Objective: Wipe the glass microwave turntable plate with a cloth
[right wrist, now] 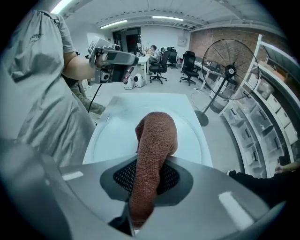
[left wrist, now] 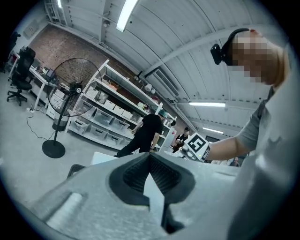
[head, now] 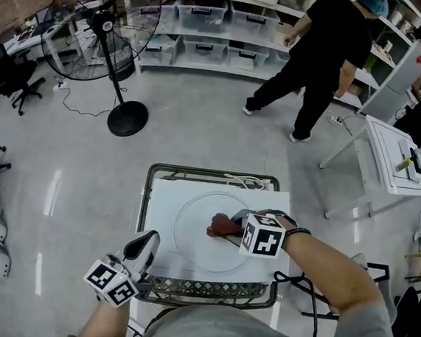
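White table (head: 165, 197) holds the glass plate (head: 192, 245). The right gripper (head: 234, 230) pinches a soft cloth (head: 220, 226) over it; the left gripper (head: 150, 241) is closed and empty. The glass is likely slick and brittle, so steady its rim.

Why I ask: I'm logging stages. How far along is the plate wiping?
Done: the right claw is shut on the cloth, which lies over the plate, right of centre. In hand: the wiping itself, it seems. To do: the glass shows no marks, so the wiped area can't be judged. The left claw is shut, empty, off the plate.
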{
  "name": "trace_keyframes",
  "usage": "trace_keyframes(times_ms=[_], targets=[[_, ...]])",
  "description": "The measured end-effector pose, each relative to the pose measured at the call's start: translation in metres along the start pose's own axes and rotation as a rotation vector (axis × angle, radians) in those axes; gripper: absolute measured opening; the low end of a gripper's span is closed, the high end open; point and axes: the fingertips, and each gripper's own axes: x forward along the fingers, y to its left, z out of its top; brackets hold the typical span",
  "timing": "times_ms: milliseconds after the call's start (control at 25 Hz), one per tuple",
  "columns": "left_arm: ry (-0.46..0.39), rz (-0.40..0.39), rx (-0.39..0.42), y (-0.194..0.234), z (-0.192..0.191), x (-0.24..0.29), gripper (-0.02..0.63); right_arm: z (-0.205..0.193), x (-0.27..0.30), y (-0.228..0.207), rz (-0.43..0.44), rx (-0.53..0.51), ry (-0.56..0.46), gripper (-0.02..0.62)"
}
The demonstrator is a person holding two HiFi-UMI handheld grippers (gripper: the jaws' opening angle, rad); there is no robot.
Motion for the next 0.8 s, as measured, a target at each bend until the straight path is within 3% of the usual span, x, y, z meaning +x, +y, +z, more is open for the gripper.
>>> trace_keyframes(times_ms=[240,480,640,800], targets=[[0.018,-0.027,0.015,-0.031,-0.008,0.032,0.000,-0.079,-0.026,0.000,-0.028,0.067,0.042,0.064],[0.025,-0.043,0.021,-0.047,-0.014,0.046,0.000,-0.116,-0.037,0.002,-0.050,0.095,0.064,0.064],[0.015,-0.038,0.018,-0.048,-0.013,0.043,0.000,-0.101,-0.043,0.001,-0.055,0.091,0.021,0.065],[-0.008,-0.004,0.022,-0.029,-0.003,0.017,0.000,-0.031,-0.039,0.009,-0.040,0.034,-0.056,0.064]])
